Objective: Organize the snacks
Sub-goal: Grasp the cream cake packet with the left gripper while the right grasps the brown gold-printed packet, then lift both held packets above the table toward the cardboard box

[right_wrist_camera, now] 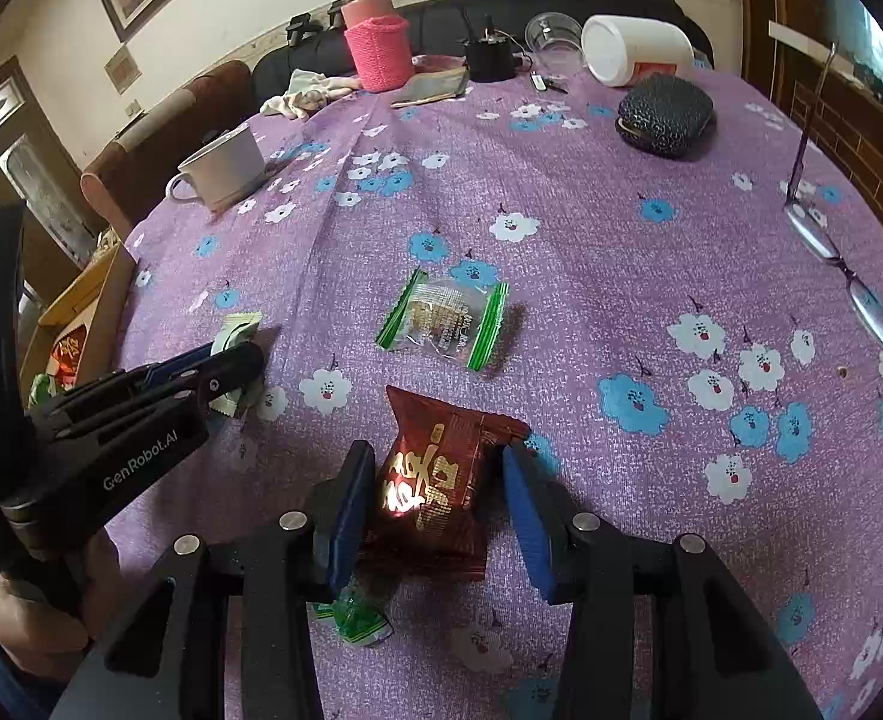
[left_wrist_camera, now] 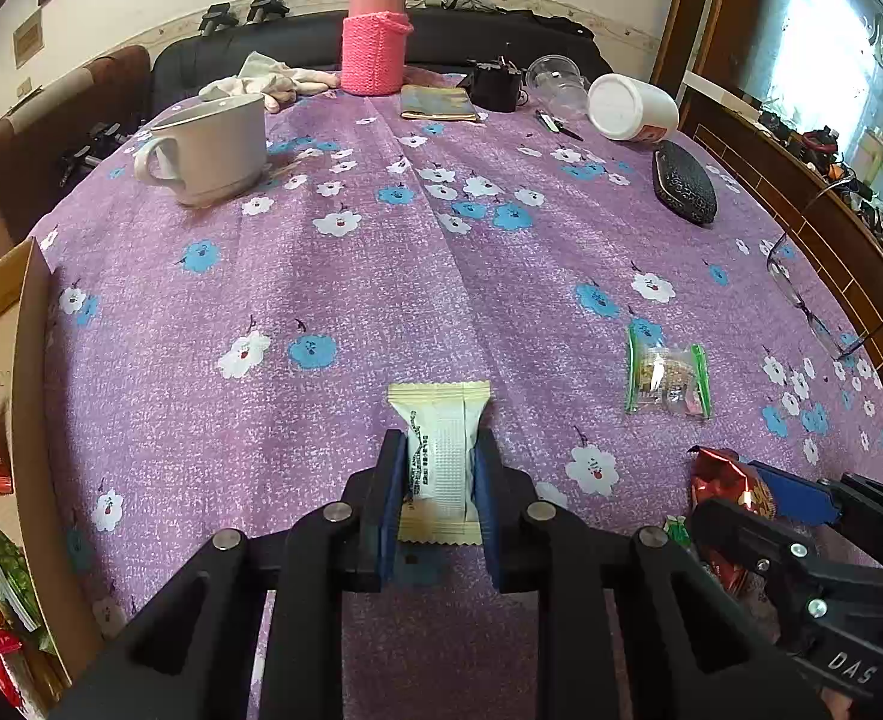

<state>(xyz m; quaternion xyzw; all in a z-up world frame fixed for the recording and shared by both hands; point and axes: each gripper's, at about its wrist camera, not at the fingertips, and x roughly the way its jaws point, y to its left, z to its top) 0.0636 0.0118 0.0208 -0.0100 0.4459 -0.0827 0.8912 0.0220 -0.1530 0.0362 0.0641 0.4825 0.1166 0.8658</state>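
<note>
Box (left_wrist_camera: 27,396) lies off the table's left edge, nearest the left gripper (left_wrist_camera: 438,480), clamped across a cream packet (left_wrist_camera: 441,450) lengthwise; right gripper (right_wrist_camera: 435,516) stands apart around a red packet (right_wrist_camera: 441,480)

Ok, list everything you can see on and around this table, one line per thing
Cream snack packet: one, between left gripper pads.
Red foil snack packet: one, between right gripper's fingers.
Clear green-edged snack packet: one, table middle.
Small green wrapper: one, under right gripper.
Cardboard box: one, brown, left edge, red and green packets inside.
White ceramic mug: one, far left.
Pink knit-sleeved flask: one, far edge.
White plastic jar: one, on its side, far right.
Black patterned case: one, right.
Eyeglasses: one, right edge.
Purple floral tablecloth: one.
Left gripper: shut on cream packet.
Right gripper: open.
</note>
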